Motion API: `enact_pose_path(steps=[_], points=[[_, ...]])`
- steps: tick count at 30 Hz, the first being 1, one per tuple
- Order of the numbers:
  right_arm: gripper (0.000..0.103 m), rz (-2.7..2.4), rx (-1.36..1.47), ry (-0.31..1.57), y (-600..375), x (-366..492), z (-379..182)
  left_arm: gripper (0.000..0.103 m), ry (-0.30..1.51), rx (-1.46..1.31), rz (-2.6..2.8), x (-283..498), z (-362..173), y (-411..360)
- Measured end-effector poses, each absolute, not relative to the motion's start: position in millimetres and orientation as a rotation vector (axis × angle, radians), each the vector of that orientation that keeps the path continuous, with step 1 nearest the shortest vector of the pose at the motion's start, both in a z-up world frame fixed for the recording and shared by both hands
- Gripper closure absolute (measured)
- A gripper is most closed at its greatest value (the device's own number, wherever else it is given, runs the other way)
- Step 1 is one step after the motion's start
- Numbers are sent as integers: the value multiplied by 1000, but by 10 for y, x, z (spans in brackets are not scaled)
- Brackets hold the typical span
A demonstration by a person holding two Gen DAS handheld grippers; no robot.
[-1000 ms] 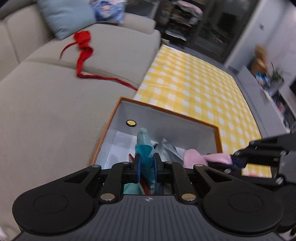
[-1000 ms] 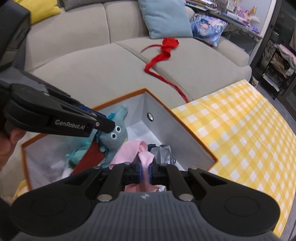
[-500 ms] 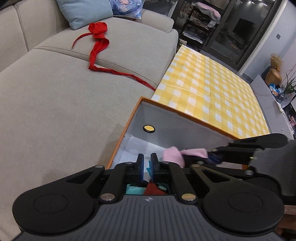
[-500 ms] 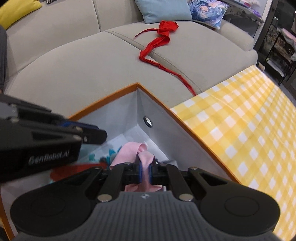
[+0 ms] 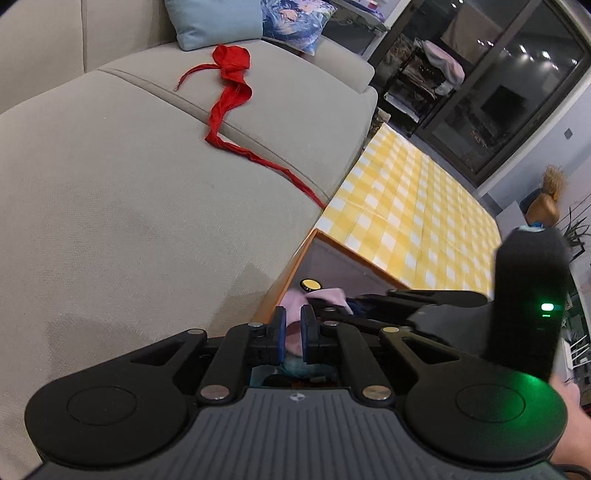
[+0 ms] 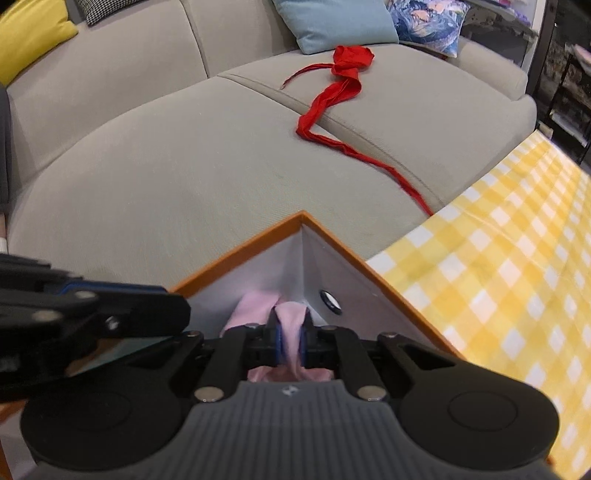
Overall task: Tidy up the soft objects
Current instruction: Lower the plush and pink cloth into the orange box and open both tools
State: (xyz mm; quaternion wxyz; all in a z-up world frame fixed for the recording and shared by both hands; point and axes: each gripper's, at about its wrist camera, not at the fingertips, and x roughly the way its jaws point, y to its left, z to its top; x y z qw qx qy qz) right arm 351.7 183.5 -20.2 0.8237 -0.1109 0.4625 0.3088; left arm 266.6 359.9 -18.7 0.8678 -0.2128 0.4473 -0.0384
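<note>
An orange-rimmed box with pale grey walls stands against the sofa front. My right gripper is low inside its corner. Its jaws are opening, and the pink cloth still fills the gap and touches both pads. In the left wrist view the pink cloth hangs from the right gripper's tip beside the box's round grommet. My left gripper is shut over the box. The teal plush shows just under its fingers; whether it is pinched I cannot tell. A red scarf lies on the sofa.
The beige sofa fills the left, with a light blue cushion, a patterned cushion and a yellow one at the back. A yellow check mat lies right of the box. A person's hand holds the right gripper.
Both grippers have sunk lower into the box. The teal plush has dropped out of the right wrist view. The right jaws stand slightly wider around the pink cloth.
</note>
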Motion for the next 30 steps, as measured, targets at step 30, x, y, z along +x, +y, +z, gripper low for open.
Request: enact_pose_path(steps=[30], points=[[60, 588, -260, 955, 1339, 3393, 258, 82, 902, -386, -115, 2644, -11, 3243]])
